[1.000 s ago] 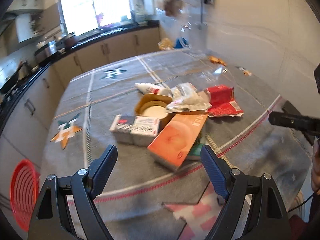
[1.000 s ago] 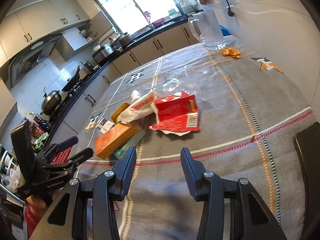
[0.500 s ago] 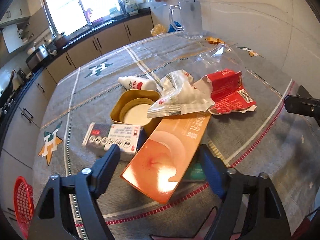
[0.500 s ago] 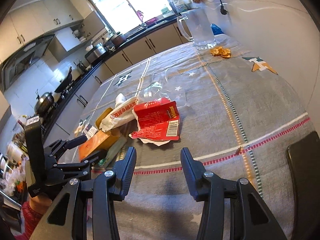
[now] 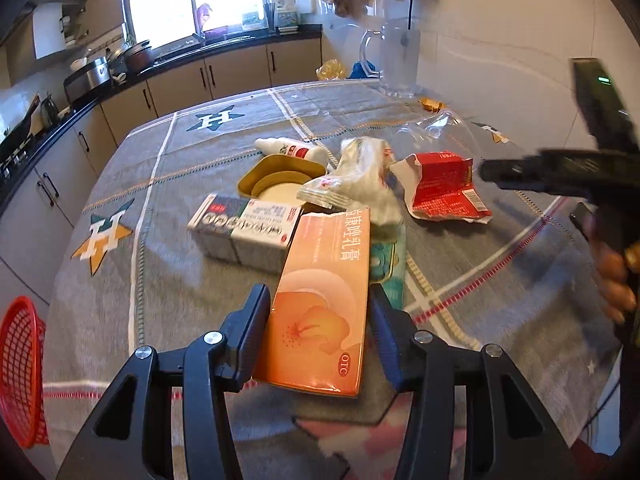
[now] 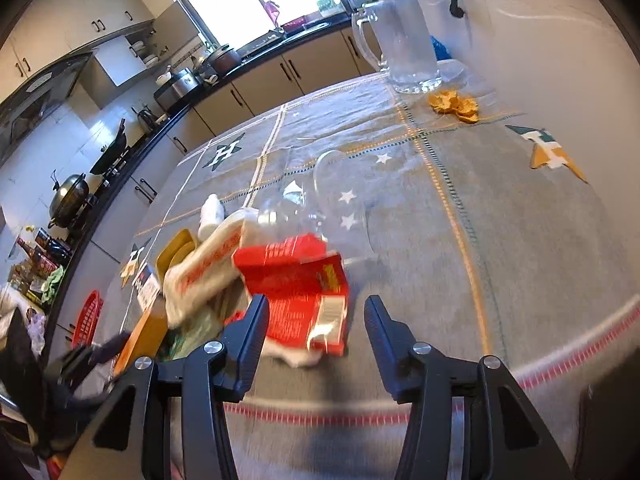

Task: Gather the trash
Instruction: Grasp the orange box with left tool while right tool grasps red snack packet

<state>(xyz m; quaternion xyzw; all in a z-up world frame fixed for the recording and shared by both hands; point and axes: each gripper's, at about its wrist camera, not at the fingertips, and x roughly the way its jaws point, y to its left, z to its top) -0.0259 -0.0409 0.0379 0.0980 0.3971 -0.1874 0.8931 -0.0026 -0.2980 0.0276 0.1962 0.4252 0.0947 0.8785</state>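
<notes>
the left gripper point(image 5: 320, 320) is closing its jaws round the near end of the orange box point(image 5: 324, 296), w/ the box right between them. the left jaw is looking like it's touching the box side, the right jaw is just beside it w/ a thin gap, so it isn't squeezing yet. the box is lying on the grey tablecloth point(image 5: 160, 280) at the near side of the trash pile, its far end tucked under the white crinkly wrapper point(image 5: 360, 176) and leaning on the grey-white box point(image 5: 248, 228).

the orange box is prob light, thin card and maybe empty, so it's going to squash if pinched hard. holding it across the narrow sides at the near end is looking right. pulling it out could be dragging the wrapper and the green pack point(image 5: 386, 264) under it.

the right gripper point(image 6: 316, 332) is half wide, opening a bit, w/ the torn red carton point(image 6: 296, 292) partly between its jaws, not pinched. that carton is floppy, ripped and light; the flat near edge is the best spot to grab.

room: the cloth near both grippers is open. the clear plastic piece point(image 6: 332, 200) is sitting just behind the red carton, easy to bump. the glass jug point(image 6: 404, 40) is far back, well apart. the red basket point(image 5: 20, 372) is hanging low off the table's left edge, prob where trash is going, so the left side path is looking free.
</notes>
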